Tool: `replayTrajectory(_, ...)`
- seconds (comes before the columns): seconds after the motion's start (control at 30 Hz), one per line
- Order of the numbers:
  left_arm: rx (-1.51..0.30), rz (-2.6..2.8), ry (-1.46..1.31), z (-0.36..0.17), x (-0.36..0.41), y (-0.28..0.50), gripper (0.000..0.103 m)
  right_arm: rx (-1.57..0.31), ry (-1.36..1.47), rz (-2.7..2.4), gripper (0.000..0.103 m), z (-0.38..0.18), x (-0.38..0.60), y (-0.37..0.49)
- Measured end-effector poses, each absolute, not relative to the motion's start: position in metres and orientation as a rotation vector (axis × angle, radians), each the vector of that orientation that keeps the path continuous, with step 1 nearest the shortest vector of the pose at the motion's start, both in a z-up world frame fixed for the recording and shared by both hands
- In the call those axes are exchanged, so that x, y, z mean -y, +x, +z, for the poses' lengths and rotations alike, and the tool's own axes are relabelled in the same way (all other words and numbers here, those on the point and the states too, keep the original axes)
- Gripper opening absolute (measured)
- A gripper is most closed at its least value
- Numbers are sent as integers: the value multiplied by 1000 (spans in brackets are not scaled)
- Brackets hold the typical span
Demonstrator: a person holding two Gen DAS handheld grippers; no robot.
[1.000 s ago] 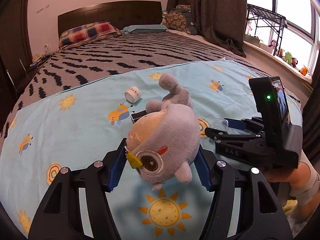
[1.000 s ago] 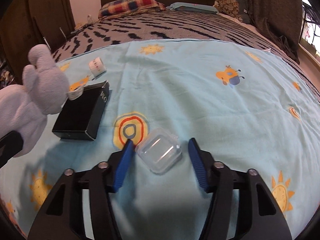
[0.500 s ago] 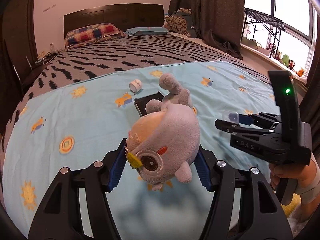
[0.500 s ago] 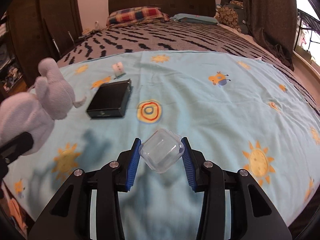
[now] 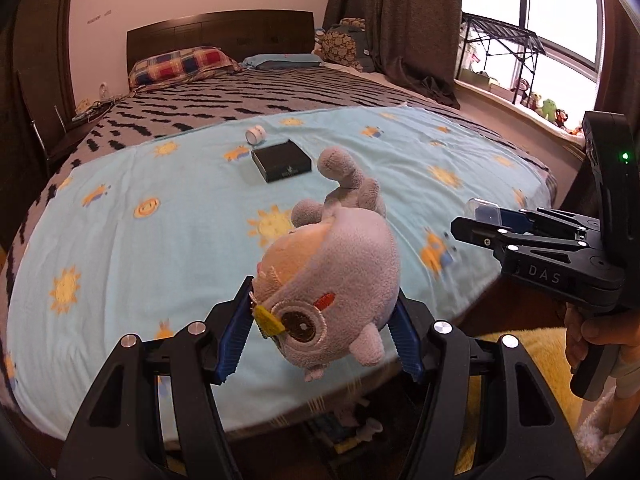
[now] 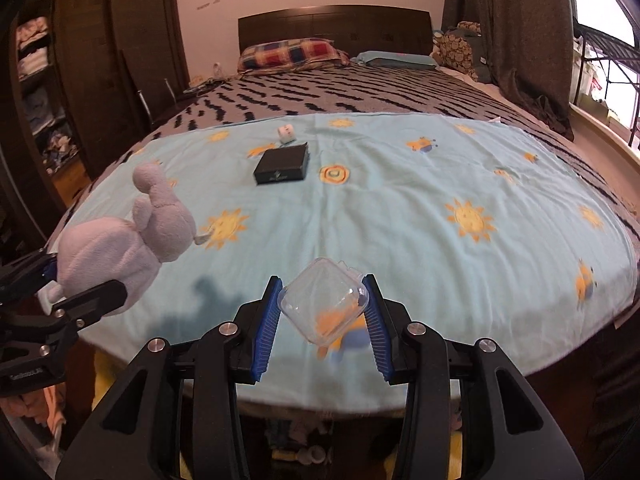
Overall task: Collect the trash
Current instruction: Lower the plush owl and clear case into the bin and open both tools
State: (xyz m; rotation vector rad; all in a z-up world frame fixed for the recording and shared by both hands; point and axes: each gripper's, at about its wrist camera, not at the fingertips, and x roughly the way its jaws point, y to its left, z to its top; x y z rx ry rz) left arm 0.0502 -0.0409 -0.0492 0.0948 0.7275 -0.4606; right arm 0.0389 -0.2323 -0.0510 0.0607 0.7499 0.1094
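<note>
Far left — your left tongs are closed on the grey plush toy, both blue pads pressed into its flanks; it hangs clear of the bed, embroidered eye toward the camera, ears pointing away. Ahead of these tongs, well apart on the light-blue sun-print sheet, lies a black flat box, and just beyond its far left corner a small white roll. To the right of the left tongs — your right tongs grip a clear plastic case, held cornerwise between the pads and lifted off the sheet near the bed's foot edge. In the left wrist view the case shows at the tips of the right tongs, with your hand on the handle below.
</note>
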Motion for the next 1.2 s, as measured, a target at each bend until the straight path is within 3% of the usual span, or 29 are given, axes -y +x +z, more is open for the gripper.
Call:
replayTrajectory(0.57, -968, -536, 76, -168, 39, -28, 59, -958, 128, 131, 42, -150, 219, -30)
replayTrajectory(0.8, -1100, -507, 107, -231, 44, -14, 59, -1053, 172, 129, 42, -195, 217, -29)
replayTrajectory(1.2, -1229, -529, 161, -294, 64, 2, 59, -1190, 234, 168, 42, -259, 202, -11)
